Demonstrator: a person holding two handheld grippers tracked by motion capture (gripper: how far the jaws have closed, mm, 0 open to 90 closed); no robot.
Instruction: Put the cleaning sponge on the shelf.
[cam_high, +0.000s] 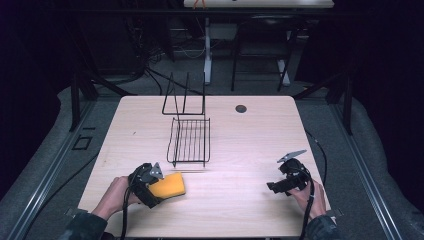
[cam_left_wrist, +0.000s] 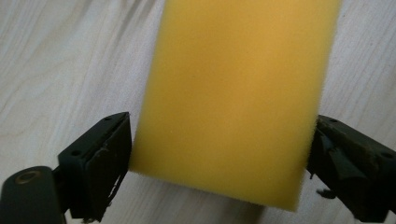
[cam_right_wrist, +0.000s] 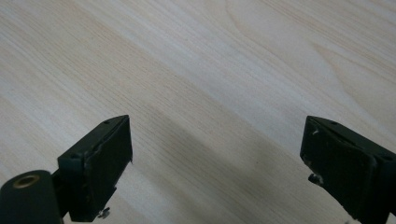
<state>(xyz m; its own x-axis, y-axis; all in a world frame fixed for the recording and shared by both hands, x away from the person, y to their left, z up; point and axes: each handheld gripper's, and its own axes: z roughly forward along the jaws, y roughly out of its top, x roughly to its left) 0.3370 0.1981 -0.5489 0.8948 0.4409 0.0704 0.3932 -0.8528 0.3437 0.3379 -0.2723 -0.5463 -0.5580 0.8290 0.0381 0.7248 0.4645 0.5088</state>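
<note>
A yellow sponge (cam_high: 168, 185) lies flat on the light wooden table (cam_high: 250, 145), near its front left. My left gripper (cam_high: 159, 188) reaches it from the left, held by a hand at the table's front edge. In the left gripper view the sponge (cam_left_wrist: 233, 88) sits between the two black jaws, and both pads (cam_left_wrist: 109, 158) rest against its long sides, so my left gripper (cam_left_wrist: 219, 156) is shut on it. My right gripper (cam_high: 273, 187) rests at the front right, pointing left. Its jaws stand wide apart in the right gripper view, where my right gripper (cam_right_wrist: 217, 154) has only bare wood between them.
A black wire rack (cam_high: 189, 142) stands at the table's middle, just behind the sponge. A second upright wire frame (cam_high: 184, 97) is near the far edge. A dark round cable hole (cam_high: 241, 108) sits at the back. Dark floor and table legs lie beyond.
</note>
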